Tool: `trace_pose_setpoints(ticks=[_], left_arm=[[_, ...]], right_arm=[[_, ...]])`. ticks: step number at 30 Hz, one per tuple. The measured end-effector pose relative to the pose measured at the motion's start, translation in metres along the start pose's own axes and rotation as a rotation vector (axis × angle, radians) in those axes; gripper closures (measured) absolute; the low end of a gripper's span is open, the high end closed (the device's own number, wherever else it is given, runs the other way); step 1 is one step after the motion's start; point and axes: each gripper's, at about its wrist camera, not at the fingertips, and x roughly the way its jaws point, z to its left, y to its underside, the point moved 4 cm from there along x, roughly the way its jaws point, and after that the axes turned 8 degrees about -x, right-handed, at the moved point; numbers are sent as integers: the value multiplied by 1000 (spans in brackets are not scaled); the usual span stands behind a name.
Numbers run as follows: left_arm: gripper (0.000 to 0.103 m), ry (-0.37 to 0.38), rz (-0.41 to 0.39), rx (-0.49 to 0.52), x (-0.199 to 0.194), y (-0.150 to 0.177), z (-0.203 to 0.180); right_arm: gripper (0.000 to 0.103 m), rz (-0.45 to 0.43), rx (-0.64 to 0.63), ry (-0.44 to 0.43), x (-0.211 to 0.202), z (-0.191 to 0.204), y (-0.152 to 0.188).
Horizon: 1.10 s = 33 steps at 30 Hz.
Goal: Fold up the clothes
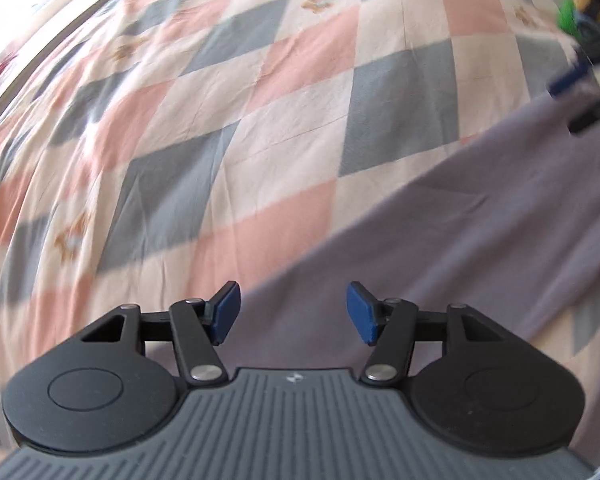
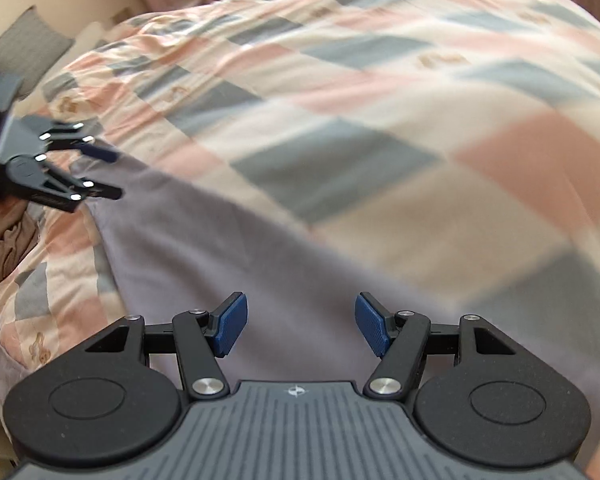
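Both empty and part-open, the left gripper (image 1: 292, 312) and right gripper (image 2: 300, 324) drop toward the lavender garment (image 2: 204, 248) on the bed (image 1: 260, 100), needing an edge to pinch next.

Ahead of both my jaws, toward twelve o'clock, the checked quilt (image 1: 284, 92) lay flat and open. A brown heap of cloth (image 2: 4, 244) sat at nine o'clock, a grey cushion (image 2: 24, 46) at ten.
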Motion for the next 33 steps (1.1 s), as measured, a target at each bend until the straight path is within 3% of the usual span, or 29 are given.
trace_pose_setpoints(ticks=[4, 9, 12, 16, 17, 18, 19, 20, 21, 24, 27, 33], left_arm=[[47, 43, 61, 91, 35, -9, 18], [48, 131, 143, 138, 68, -1, 32], [48, 188, 187, 141, 82, 5, 39], [48, 231, 201, 132, 94, 10, 45], [55, 233, 203, 142, 96, 12, 44], [63, 236, 204, 153, 97, 14, 43], [80, 236, 202, 175, 97, 16, 40], [99, 221, 198, 204, 96, 18, 35], [101, 193, 190, 242, 93, 22, 30], [102, 99, 128, 294, 75, 32, 20], [102, 22, 19, 210, 37, 48, 18], [102, -35, -140, -9, -69, 110, -17]], right_arm=[[39, 38, -73, -23, 34, -13, -28], [43, 98, -146, -42, 70, -16, -35], [52, 144, -191, -59, 88, -14, -34], [52, 207, -228, -48, 110, -17, -30], [52, 219, -229, -43, 114, -18, -29], [58, 227, -220, -37, 117, -19, -29], [67, 239, -212, -30, 120, -19, -29], [91, 257, -204, -38, 121, -18, -29], [102, 274, -201, -43, 122, -16, -29], [103, 253, -265, 33, 113, 0, -29], [103, 168, -282, 123, 84, 16, -25], [103, -11, -358, 324, -3, 87, 15]])
